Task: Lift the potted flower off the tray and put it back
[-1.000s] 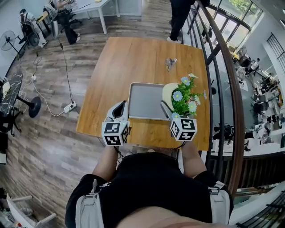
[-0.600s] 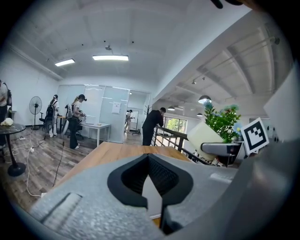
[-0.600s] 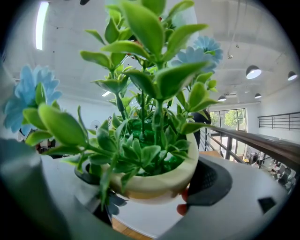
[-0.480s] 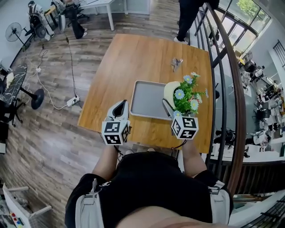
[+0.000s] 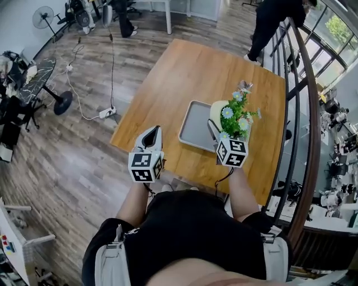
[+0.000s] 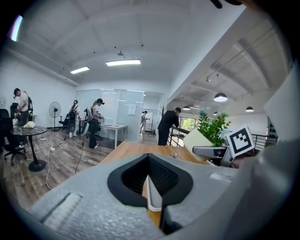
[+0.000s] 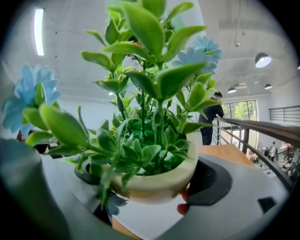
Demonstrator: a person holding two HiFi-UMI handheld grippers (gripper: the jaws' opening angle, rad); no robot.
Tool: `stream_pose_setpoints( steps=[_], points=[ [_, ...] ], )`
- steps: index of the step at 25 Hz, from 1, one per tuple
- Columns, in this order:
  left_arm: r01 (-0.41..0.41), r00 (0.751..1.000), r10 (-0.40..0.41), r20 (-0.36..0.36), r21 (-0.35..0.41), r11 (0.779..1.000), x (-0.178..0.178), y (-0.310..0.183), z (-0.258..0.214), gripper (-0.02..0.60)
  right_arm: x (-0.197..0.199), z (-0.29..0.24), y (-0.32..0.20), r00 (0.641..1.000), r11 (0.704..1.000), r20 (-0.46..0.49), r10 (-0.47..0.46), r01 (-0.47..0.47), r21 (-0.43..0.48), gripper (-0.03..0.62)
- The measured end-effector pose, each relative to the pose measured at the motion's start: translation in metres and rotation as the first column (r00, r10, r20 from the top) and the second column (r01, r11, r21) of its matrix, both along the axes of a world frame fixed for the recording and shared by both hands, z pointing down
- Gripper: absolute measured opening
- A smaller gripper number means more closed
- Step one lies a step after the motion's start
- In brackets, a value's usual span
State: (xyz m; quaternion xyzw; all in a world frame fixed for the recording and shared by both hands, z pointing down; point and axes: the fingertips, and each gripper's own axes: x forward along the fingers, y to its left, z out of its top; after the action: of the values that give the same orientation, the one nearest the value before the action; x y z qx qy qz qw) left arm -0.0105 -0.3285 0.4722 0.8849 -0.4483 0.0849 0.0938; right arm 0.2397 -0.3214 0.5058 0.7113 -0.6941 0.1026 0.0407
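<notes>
The potted flower, green leaves and pale blue blooms in a cream pot, hangs tilted over the right part of the grey tray on the wooden table. My right gripper is shut on the pot, and its far finger is hidden behind the leaves. In the right gripper view the potted flower fills the frame, and the right gripper presses the pot from both sides. My left gripper hovers at the table's near edge, left of the tray, shut on nothing. In the left gripper view the left gripper has its jaws together, and the potted flower shows at the right.
A small grey object lies on the table beyond the flower. A metal railing runs along the table's right side. A person in black stands at the far end. A power strip and cables lie on the floor to the left.
The head view has swung, so the table now sits further right and more slanted. My right gripper still holds the pot over the tray's right part. The left gripper has kept its place.
</notes>
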Motion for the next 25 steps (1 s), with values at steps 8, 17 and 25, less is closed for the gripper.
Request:
stream_pose_setpoints(
  steps=[8, 17, 25],
  points=[
    [0.160, 0.987, -0.160, 0.014, 0.001, 0.987, -0.058, 0.006, -0.001, 0.012, -0.015, 0.074, -0.045, 0.998, 0.991, 0.045, -0.048, 0.054, -0.124, 0.514],
    [0.260, 0.965, -0.260, 0.031, -0.002, 0.966, -0.096, 0.023, 0.000, 0.012, -0.029, 0.166, -0.068, 0.996, 0.953, 0.058, -0.061, 0.076, -0.292, 0.514],
    [0.304, 0.952, -0.303, 0.043, -0.015, 0.953, -0.125, 0.030, 0.007, 0.012, -0.036, 0.231, -0.065, 0.999, 0.905, -0.008, -0.035, 0.028, -0.425, 0.512]
  ],
)
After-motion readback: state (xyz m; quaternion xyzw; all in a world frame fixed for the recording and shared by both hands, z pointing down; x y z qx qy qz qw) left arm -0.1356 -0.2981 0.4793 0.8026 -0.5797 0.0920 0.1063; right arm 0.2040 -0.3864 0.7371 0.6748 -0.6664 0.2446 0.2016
